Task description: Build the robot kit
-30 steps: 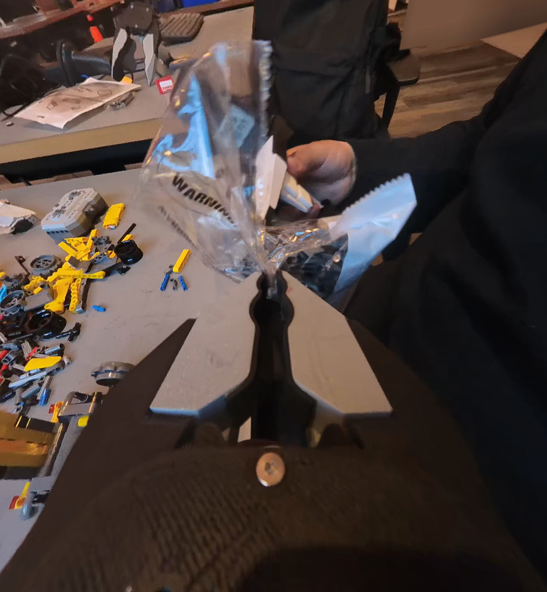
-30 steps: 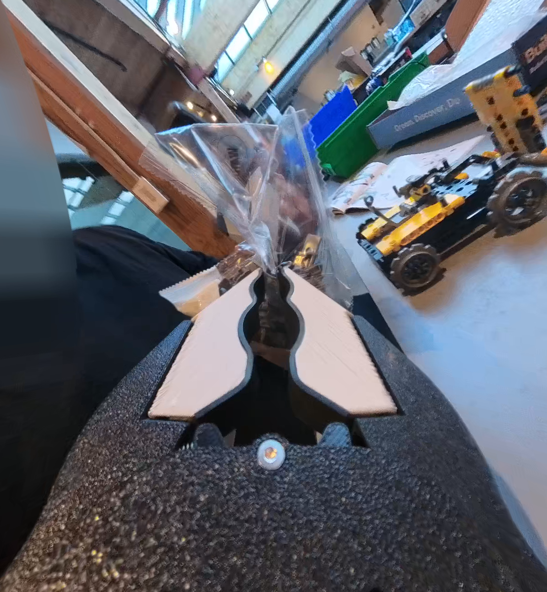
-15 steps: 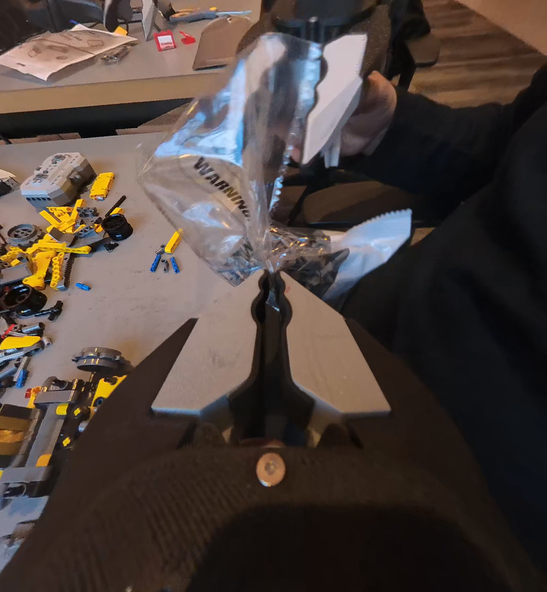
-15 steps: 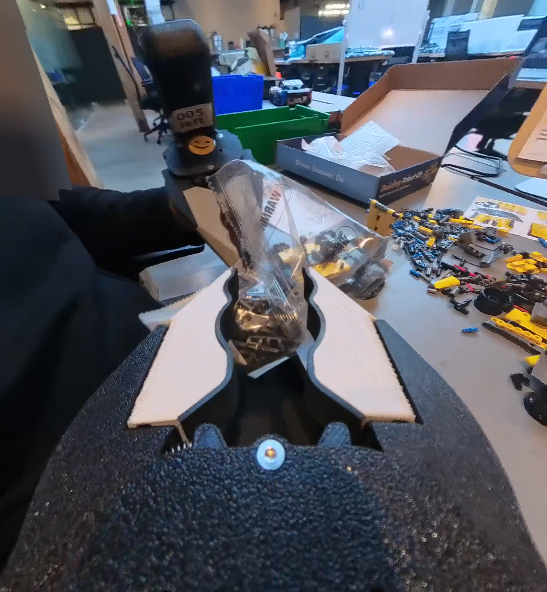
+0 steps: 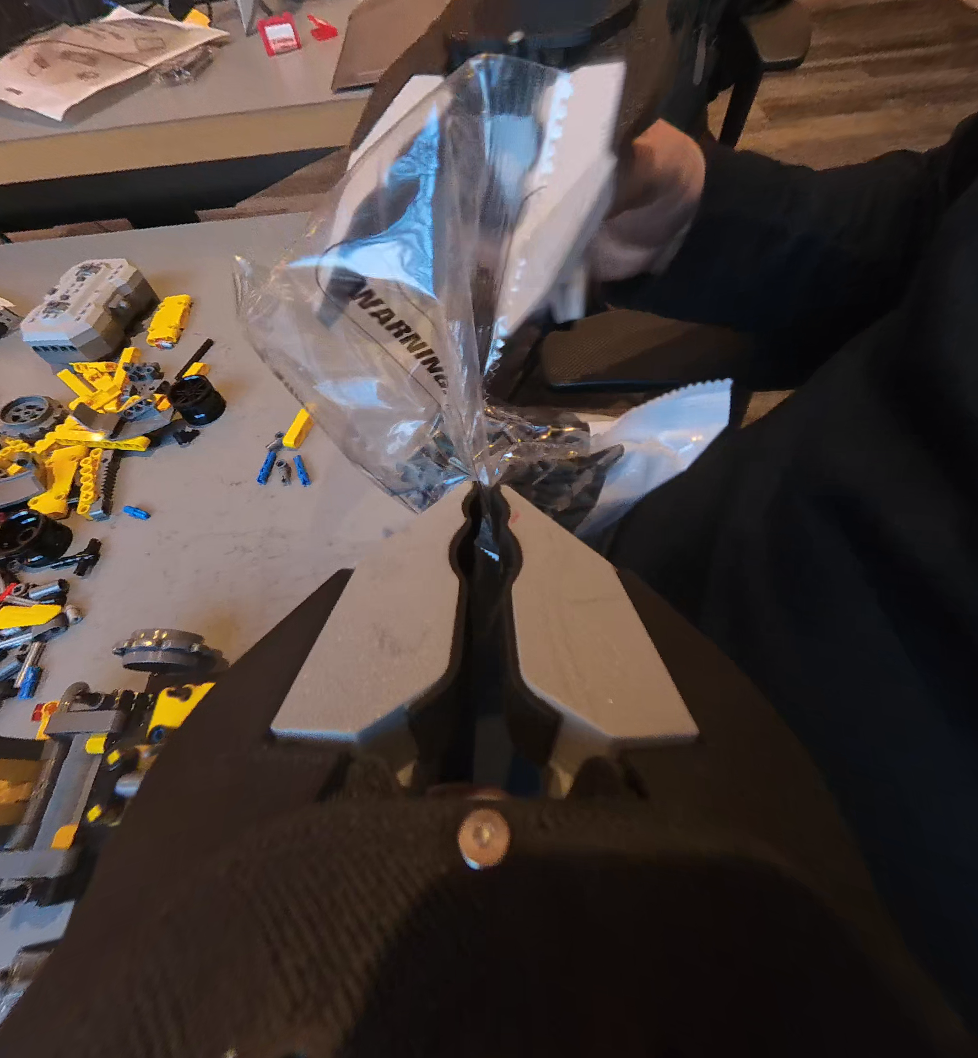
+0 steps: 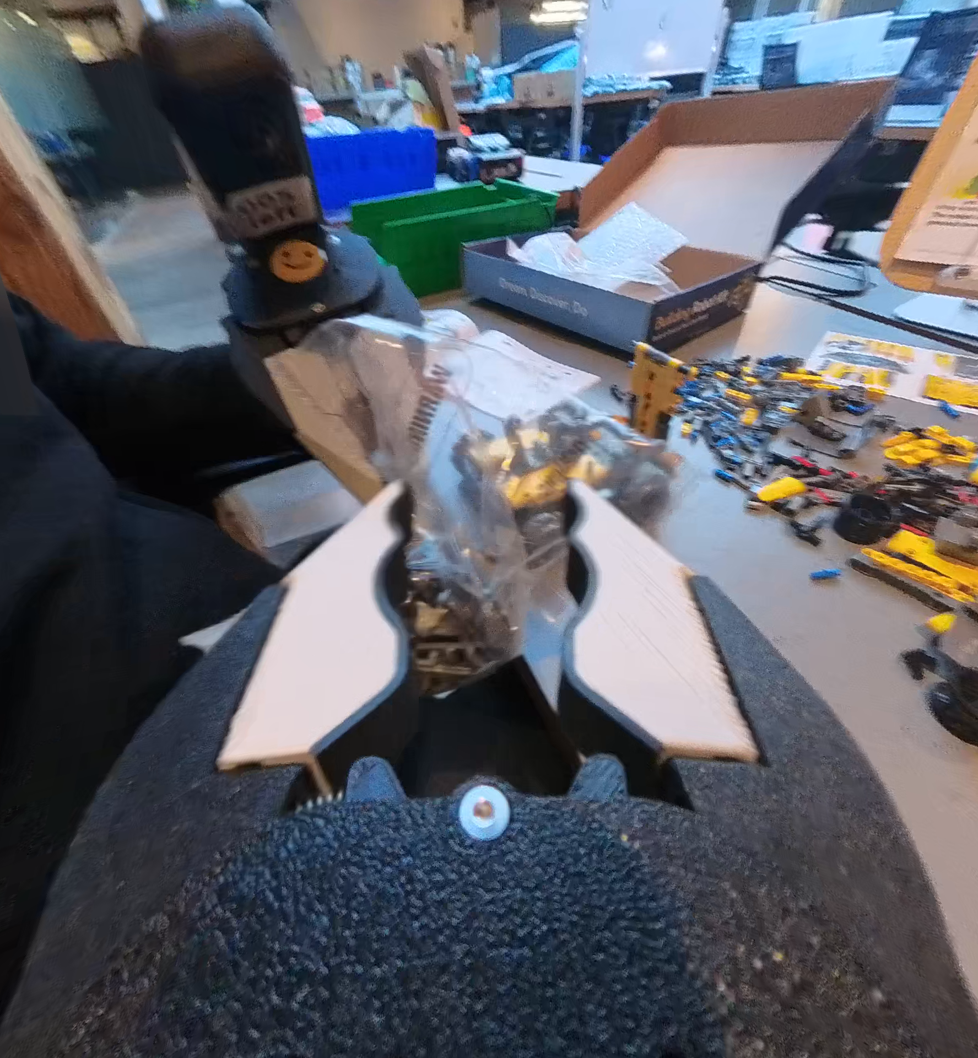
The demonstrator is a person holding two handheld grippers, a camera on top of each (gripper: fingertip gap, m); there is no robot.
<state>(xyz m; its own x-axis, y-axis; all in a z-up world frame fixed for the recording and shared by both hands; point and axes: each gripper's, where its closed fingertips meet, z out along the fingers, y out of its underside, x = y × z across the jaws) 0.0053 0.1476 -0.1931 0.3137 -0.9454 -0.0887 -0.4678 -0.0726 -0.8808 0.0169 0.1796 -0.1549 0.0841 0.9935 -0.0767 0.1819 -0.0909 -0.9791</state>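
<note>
A clear plastic bag with black print holds small dark and yellow building parts. My left gripper is shut on the bag's pinched middle, above the near table edge. The bag's upper part stands up in front of my right gripper's white finger, which a hand holds. In the right wrist view my right gripper is open, and the filled end of the bag lies loosely between its fingers. The left gripper's finger shows beyond, at the bag's far side.
Loose yellow, black and blue building parts are spread over the grey table. A grey block and a partly built yellow vehicle are there too. An open cardboard box and green bins stand behind. A dark sleeve fills the right. Tip to tip, the grippers are about 5 centimetres apart. It is some 25 centimetres from my right tips to the partly built yellow vehicle. The left camera catches it too, in the left wrist view.
My right gripper was shut on the bag a second ago; it has opened wide and swung to face the table. My left gripper keeps its grip and has tilted slightly.
</note>
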